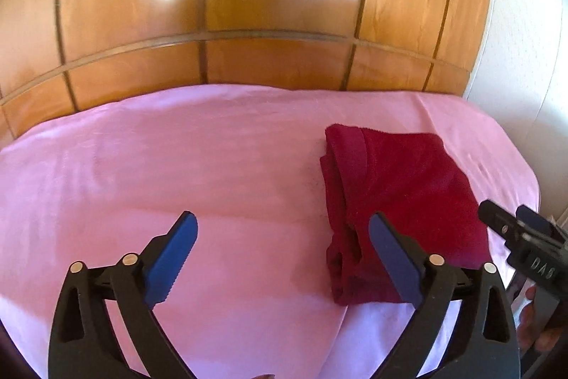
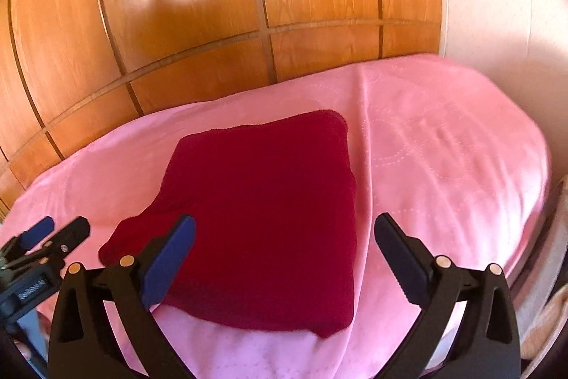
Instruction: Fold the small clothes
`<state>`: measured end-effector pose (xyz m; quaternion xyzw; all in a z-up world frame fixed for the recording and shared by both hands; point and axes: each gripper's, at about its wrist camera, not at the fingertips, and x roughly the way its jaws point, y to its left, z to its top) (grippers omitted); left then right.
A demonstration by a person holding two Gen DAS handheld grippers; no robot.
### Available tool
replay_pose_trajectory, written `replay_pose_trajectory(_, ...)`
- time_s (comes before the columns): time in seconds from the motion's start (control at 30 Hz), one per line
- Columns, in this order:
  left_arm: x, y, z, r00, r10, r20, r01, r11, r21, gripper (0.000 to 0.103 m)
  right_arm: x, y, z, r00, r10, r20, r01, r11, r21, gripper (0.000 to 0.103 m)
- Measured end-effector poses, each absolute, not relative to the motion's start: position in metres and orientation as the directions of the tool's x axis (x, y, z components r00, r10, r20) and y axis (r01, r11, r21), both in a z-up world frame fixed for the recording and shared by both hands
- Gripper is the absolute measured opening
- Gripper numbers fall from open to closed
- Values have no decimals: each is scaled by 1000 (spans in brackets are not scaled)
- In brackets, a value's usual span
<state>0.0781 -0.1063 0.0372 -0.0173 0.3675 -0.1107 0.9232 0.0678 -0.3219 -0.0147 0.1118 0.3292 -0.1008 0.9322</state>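
Note:
A dark red garment (image 2: 269, 219) lies folded into a thick rectangle on the pink bedspread (image 2: 443, 148). In the left wrist view the same garment (image 1: 401, 187) sits right of centre, its layered edge facing left. My left gripper (image 1: 282, 224) is open above the bedspread, with the right finger's blue pad (image 1: 392, 258) over the garment's near left corner. My right gripper (image 2: 284, 226) is open wide above the garment's near edge, nothing pinched between its pads. Each gripper also shows in the other's view: the right gripper (image 1: 511, 222) at the right edge, the left gripper (image 2: 56, 233) at the left edge.
A glossy wooden panelled wall (image 1: 248, 6) runs behind the bed. A white wall (image 2: 497, 6) stands at the right. The bedspread (image 1: 124, 183) lies bare left of the garment. Part of a hand (image 1: 532, 322) shows at the lower right of the left wrist view.

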Motion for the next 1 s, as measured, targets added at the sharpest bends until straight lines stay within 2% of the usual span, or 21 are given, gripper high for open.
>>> replay_pose_trajectory(0.33,42,-105,50,747,-165,-644,163,985,-62,99,43,-300,-15,757,-204,-621,303,951,57,101)
replay_pose_trajectory(0.53,32,-109,54,759,-185,-624,180,981,-71,99,33,-305,-13,755,-243,-609,343,938,50,101)
replay_pose_trajectory(1.0,32,-117,52,761,-149,-631,164,986,-36,99,32,-305,-15,760,-227,-609,329,943,59,101)
